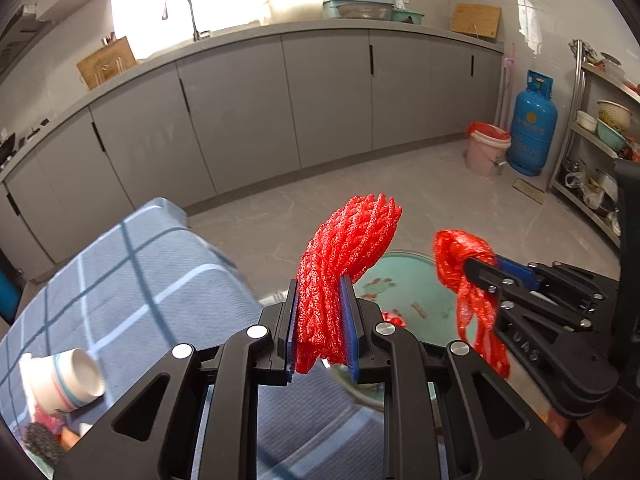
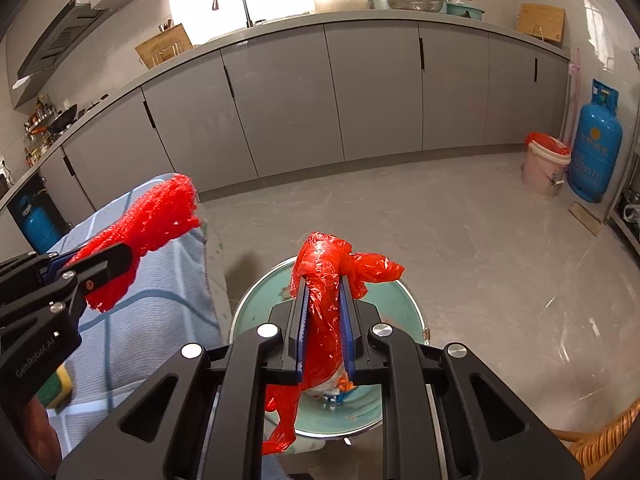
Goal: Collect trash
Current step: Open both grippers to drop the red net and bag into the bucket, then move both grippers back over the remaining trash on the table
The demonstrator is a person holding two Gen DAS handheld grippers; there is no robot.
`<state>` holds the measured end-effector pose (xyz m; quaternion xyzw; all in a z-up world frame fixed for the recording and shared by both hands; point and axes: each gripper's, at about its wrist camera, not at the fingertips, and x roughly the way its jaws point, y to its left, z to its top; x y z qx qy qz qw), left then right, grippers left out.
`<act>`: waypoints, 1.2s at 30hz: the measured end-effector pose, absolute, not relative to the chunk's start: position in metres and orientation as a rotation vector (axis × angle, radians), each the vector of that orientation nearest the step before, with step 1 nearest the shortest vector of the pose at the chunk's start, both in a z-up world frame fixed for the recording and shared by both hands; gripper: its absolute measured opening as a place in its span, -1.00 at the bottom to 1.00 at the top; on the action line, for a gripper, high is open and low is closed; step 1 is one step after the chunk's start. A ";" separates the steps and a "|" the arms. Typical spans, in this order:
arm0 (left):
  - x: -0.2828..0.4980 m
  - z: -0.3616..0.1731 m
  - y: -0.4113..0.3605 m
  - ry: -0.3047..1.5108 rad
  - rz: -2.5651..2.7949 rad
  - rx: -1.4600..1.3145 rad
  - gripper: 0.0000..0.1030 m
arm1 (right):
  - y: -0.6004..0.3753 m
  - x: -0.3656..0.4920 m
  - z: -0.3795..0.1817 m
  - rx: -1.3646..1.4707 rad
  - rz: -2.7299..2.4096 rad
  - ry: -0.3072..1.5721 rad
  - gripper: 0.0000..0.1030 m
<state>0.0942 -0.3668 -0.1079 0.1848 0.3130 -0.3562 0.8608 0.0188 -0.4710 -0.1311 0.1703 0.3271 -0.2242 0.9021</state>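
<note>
Left gripper (image 1: 322, 320) fingers clenched on red mesh (image 1: 348, 248); right gripper (image 2: 324, 324) fingers clenched on red bag (image 2: 332, 268), both above teal bin (image 2: 404, 304). Risks: mesh dropped outside the rim; bag's loose tail snagging on release.

a count of the kitchen's things, kind by kind

two tools: left tool (image 1: 320, 320) and right tool (image 2: 325, 328); one red mesh net (image 1: 344, 252); one red plastic bag (image 2: 332, 280); one teal basin (image 2: 404, 304); one paper cup (image 1: 68, 380); two blue gas cylinders (image 2: 596, 140) (image 2: 38, 226); one pink bucket (image 2: 544, 170); two wooden cutting boards (image 2: 164, 46) (image 2: 541, 22); one faucet (image 2: 232, 2).
</note>
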 end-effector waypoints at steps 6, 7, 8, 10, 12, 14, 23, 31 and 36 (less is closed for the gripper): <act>0.096 -0.126 -0.391 0.691 -0.780 0.392 -0.60 | -0.487 0.024 -0.146 0.360 -0.479 0.699 -0.69; 0.097 -0.130 -0.395 0.696 -0.780 0.397 -0.60 | -0.488 0.025 -0.148 0.361 -0.483 0.702 -0.69; 0.098 -0.133 -0.397 0.702 -0.780 0.401 -0.59 | -0.492 0.025 -0.150 0.363 -0.486 0.706 -0.68; 0.100 -0.139 -0.402 0.713 -0.786 0.407 -0.56 | -0.498 0.025 -0.155 0.373 -0.484 0.710 -0.65; 0.101 -0.143 -0.405 0.714 -0.780 0.412 -0.45 | -0.502 0.026 -0.161 0.380 -0.486 0.710 -0.59; 0.102 -0.147 -0.408 0.722 -0.787 0.419 -0.12 | -0.508 0.027 -0.166 0.390 -0.485 0.715 -0.45; 0.107 -0.142 -0.399 0.687 -0.740 0.416 0.28 | -0.517 0.021 -0.180 0.435 -0.518 0.723 0.01; 0.102 -0.129 -0.380 0.629 -0.677 0.431 0.62 | -0.506 0.013 -0.179 0.449 -0.513 0.724 0.18; 0.094 -0.117 -0.366 0.605 -0.661 0.440 0.62 | -0.488 0.009 -0.168 0.443 -0.492 0.704 0.36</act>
